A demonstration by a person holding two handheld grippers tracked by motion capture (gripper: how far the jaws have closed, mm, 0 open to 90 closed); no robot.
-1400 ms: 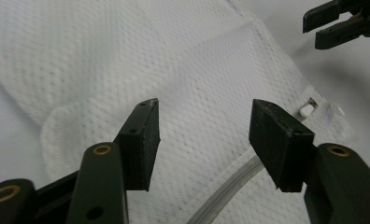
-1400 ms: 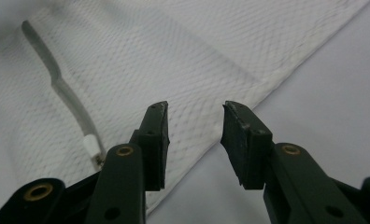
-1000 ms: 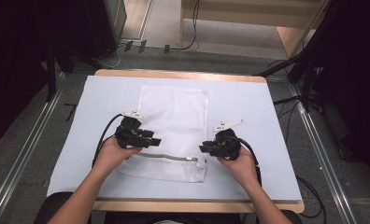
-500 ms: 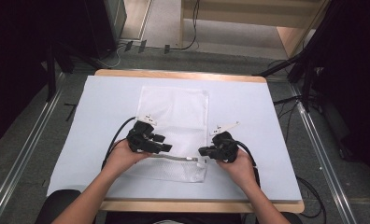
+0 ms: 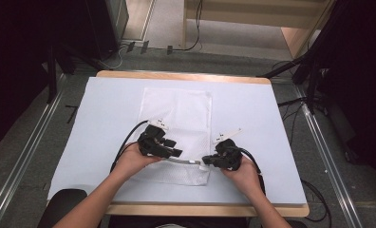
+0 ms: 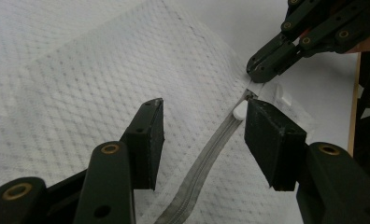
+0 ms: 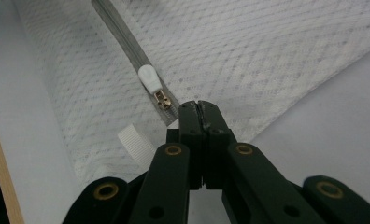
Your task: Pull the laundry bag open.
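Note:
A white mesh bag (image 5: pixel 176 114) lies flat on the table, with its grey zipper (image 5: pixel 186 161) running along the near end. My left gripper (image 5: pixel 176 153) is open and hovers low over the zipper (image 6: pixel 206 158), one jaw on each side, just short of the white pull tab (image 6: pixel 239 110). My right gripper (image 5: pixel 205 160) is shut on the bag's edge at the zipper's end, right next to the pull tab (image 7: pixel 150 78). In the left gripper view its tip (image 6: pixel 255 70) pinches the fabric there. A white ribbon loop (image 7: pixel 134 142) sticks out beside it.
The pale blue table cover (image 5: pixel 252 114) spreads around the bag on every side. The wooden table edge (image 5: pixel 205 209) runs close behind my hands. Black cables (image 5: pixel 124 142) trail from both grippers.
My left gripper has moved right and toward the near edge, from the bag's left side to above the zipper. The right gripper has stayed in place, shut.

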